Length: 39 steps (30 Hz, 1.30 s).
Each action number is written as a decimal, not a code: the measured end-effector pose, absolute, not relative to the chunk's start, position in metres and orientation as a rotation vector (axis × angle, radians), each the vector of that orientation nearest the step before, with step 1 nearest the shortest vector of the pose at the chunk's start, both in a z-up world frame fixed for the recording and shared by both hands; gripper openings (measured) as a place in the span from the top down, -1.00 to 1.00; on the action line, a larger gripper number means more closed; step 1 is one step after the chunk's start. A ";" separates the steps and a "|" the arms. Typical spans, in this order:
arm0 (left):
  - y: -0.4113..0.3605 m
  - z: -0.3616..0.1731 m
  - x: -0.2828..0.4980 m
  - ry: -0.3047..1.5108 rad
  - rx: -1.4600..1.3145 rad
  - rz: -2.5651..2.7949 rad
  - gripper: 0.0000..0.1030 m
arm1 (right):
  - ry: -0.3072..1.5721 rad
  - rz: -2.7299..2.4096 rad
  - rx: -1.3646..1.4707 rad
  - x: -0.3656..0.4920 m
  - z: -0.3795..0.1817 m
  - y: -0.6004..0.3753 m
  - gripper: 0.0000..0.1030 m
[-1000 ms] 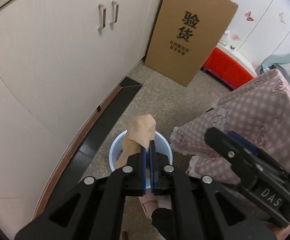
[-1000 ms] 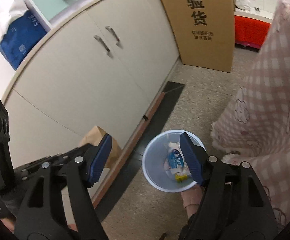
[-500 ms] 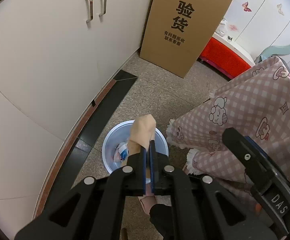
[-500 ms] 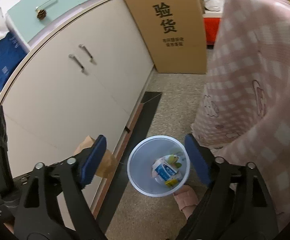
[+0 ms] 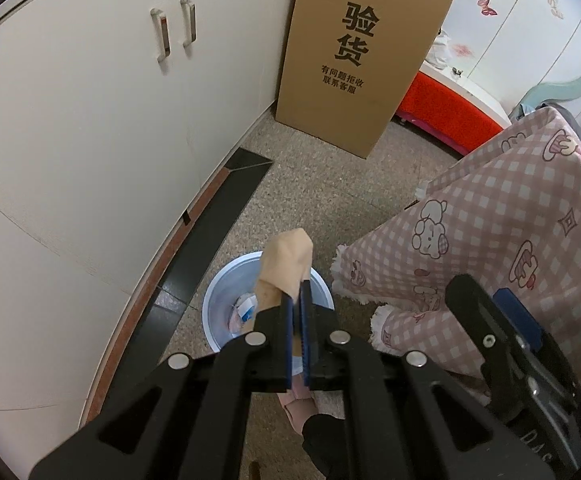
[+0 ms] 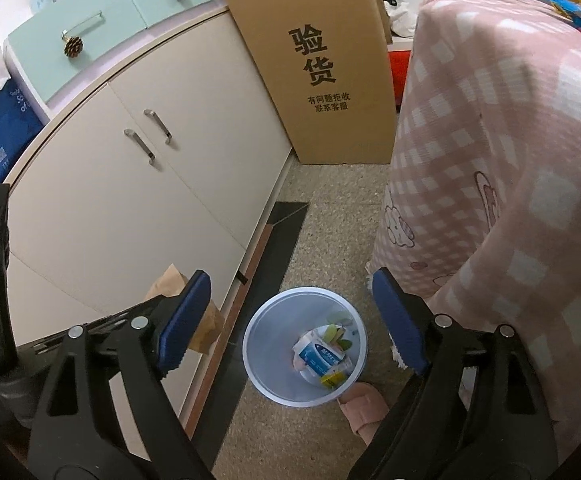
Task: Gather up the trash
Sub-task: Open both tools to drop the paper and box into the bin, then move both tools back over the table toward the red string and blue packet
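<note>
Brown paper trash (image 5: 286, 264) pinched in left tool (image 5: 297, 312); right tool (image 6: 290, 320) wide, empty.

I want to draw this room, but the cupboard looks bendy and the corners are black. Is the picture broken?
Not broken. In the left wrist view the round lens bows the cupboard and leaves the corners black. In the right wrist view the cupboard edge curves the same way, and the pink checked cloth up close looks soft and blurry, while the bin stays sharp under even light.
</note>
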<state>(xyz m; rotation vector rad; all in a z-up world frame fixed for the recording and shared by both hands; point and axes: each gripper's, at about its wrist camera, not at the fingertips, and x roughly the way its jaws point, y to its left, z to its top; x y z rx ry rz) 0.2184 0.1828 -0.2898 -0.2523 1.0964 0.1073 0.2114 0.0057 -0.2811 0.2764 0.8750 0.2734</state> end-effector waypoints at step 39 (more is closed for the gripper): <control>0.207 -0.228 0.159 0.933 -0.281 0.326 -0.48 | 0.858 0.522 0.393 0.193 -0.231 0.013 -0.66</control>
